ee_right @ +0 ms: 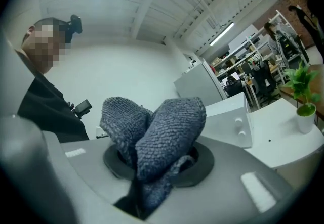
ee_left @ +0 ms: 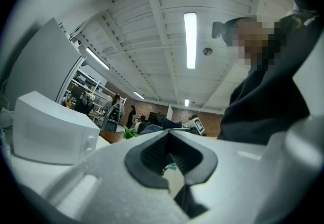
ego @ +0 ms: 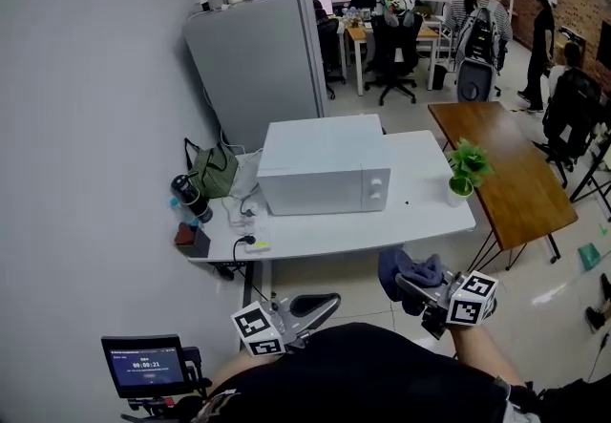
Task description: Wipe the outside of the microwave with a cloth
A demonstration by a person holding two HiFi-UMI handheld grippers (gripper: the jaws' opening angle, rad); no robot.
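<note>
- Head view: a white microwave [ego: 325, 168] sits on a white table [ego: 420, 211] with its door shut and its two knobs on the front's right side. A small potted plant [ego: 465, 171] stands at the table's right end, well apart from the oven, and a green bag [ego: 212, 171] lies at the left end near the wall. A grey refrigerator [ego: 258, 68] stands behind the table and a wooden table [ego: 516, 173] to its right. Both grippers are low in the picture, short of the white table. The right gripper [ego: 406, 285] carries a blue-grey cloth [ego: 409, 268], and the left gripper [ego: 320, 305] is beside it.
- Left gripper view: the left gripper [ee_left: 169, 160] has its jaws drawn together, with only a narrow slit between the dark pads and nothing held. The microwave [ee_left: 50, 129] shows off to the left (its knobs face this way).
- Right gripper view: the right gripper [ee_right: 157, 160] is clamped on the cloth [ee_right: 162, 132], which bunches up in two knitted folds above the jaws. Beyond it are the microwave [ee_right: 230, 119], the table [ee_right: 288, 142] and the potted plant [ee_right: 302, 91]. The cloth is clear of the oven.
</note>
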